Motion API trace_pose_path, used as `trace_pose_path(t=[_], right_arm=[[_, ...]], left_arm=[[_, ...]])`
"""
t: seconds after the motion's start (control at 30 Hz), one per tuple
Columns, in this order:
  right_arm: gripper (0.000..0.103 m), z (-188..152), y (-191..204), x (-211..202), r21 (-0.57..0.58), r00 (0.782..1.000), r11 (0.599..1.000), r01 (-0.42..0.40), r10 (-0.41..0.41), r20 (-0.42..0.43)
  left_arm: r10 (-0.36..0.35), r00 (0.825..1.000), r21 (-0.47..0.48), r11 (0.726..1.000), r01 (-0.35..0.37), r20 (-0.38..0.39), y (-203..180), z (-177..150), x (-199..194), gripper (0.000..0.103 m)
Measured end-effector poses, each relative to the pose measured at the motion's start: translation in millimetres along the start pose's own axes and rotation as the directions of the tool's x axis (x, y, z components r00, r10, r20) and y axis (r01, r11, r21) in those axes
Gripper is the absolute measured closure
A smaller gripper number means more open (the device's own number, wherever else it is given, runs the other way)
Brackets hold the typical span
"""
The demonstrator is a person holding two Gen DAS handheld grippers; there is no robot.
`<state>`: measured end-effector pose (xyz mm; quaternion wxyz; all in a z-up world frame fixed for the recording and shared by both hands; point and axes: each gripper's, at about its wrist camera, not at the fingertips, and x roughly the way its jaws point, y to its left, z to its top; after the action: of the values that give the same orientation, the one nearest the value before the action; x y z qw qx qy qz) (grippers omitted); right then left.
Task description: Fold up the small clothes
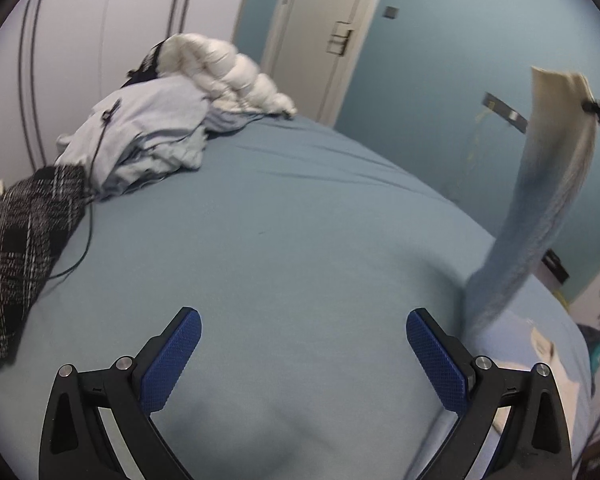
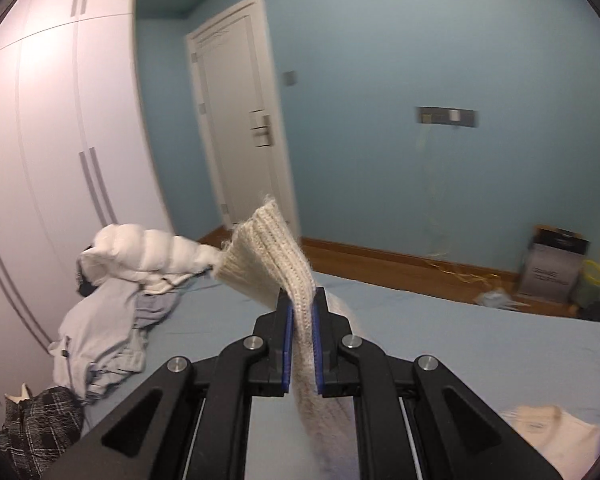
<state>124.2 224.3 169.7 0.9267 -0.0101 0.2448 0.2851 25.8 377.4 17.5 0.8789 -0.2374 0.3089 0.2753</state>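
My right claw (image 2: 301,320) pinches a knit sock (image 2: 272,252) lifted off the bed (image 1: 300,220), my left claw (image 1: 304,340) spread empty; I judge folding barely begun.

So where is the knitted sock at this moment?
The knitted sock is clamped in the right gripper, lifted over the bed; in the left wrist view it hangs at far right, beyond the open left gripper.
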Motion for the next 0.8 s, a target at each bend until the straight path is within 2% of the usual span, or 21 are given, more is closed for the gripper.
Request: trace_pose_path(t=[0.07,0.1,0.17,0.23,0.27,0.33,0.37,0.43,0.47,0.5,0.53,0.57,0.6,0.63,0.67,0.73,0.8], right_arm=[[0.098,-8.8,-34.3,-21.9,0.026,0.998,0.998,0.055,-0.055,0.022],[0.098,5.5,-37.5,-13.2,0.040,0.997,0.997,0.070,-0.071,0.031],[0.098,-1.7,-86.3,-37.8,0.120,0.993,0.988,0.099,-0.106,0.059],[0.098,-5.9,-118.2,-58.9,0.190,0.983,0.970,0.153,-0.169,0.072],[0.098,-20.2,-155.3,-80.0,0.238,0.974,0.952,0.192,-0.215,0.075],[0.098,-35.6,-191.2,-97.5,0.286,0.961,0.928,0.237,-0.266,0.069],[0.098,-54.9,-218.0,-112.0,0.310,0.948,0.909,0.280,-0.312,0.060],[0.096,-91.2,-254.0,-123.7,0.305,0.931,0.888,0.344,-0.365,0.015],[0.091,-122.0,-278.1,-124.8,0.300,0.919,0.872,0.386,-0.391,-0.045],[0.076,-145.5,-294.1,-122.1,0.293,0.900,0.851,0.436,-0.422,-0.112],[0.064,-175.9,-315.4,-122.5,0.298,0.865,0.813,0.501,-0.461,-0.197],[0.042,-209.3,-337.8,-126.3,0.314,0.815,0.754,0.577,-0.504,-0.286],[0.040,-238.7,-353.8,-134.9,0.335,0.783,0.711,0.619,-0.520,-0.342],[0.040,-266.9,-362.8,-146.4,0.374,0.775,0.682,0.629,-0.513,-0.368],[0.040,-297.6,-365.2,-160.9,0.428,0.785,0.660,0.618,-0.490,-0.378],[0.040,-338.2,-356.8,-179.2,0.514,0.819,0.638,0.574,-0.436,-0.373],[0.035,-372.5,-350.5,-200.5,0.608,0.858,0.607,0.512,-0.392,-0.331]], left_arm=[[-0.014,1.000,0.061,0.998,0.014,0.003,-14.7,-3.3,-8.7,0.000],[-0.014,1.000,0.087,0.996,0.014,0.004,-21.0,-4.6,-11.1,0.000],[-0.021,1.000,0.151,0.988,0.019,0.008,-37.4,-8.7,-18.7,0.000],[-0.047,0.999,0.207,0.977,0.046,0.003,-54.6,-13.4,-26.2,0.000],[-0.065,0.998,0.224,0.972,0.063,0.002,-62.4,-15.7,-29.6,0.000],[-0.098,0.995,0.250,0.963,0.097,-0.008,-76.4,-20.2,-35.7,0.000],[-0.116,0.993,0.266,0.957,0.115,-0.014,-83.9,-23.0,-38.2,0.000],[-0.148,0.988,0.290,0.945,0.151,-0.032,-96.4,-28.1,-40.6,0.000],[-0.172,0.984,0.297,0.938,0.179,-0.048,-102.7,-31.0,-41.2,0.000],[-0.193,0.979,0.301,0.932,0.204,-0.066,-109.1,-34.9,-41.0,0.000],[-0.203,0.976,0.306,0.927,0.218,-0.081,-114.6,-38.9,-40.1,0.000],[-0.209,0.972,0.326,0.916,0.233,-0.109,-124.1,-46.0,-36.9,0.000],[-0.204,0.971,0.347,0.908,0.236,-0.126,-131.2,-51.0,-34.2,0.000],[-0.196,0.971,0.377,0.896,0.235,-0.140,-140.3,-58.5,-32.0,0.000],[-0.184,0.972,0.412,0.882,0.230,-0.148,-150.7,-67.5,-28.8,0.000],[-0.155,0.974,0.481,0.850,0.217,-0.165,-172.6,-87.1,-22.6,0.000],[-0.144,0.969,0.576,0.783,0.236,-0.201,-202.7,-113.3,-14.8,0.000]])
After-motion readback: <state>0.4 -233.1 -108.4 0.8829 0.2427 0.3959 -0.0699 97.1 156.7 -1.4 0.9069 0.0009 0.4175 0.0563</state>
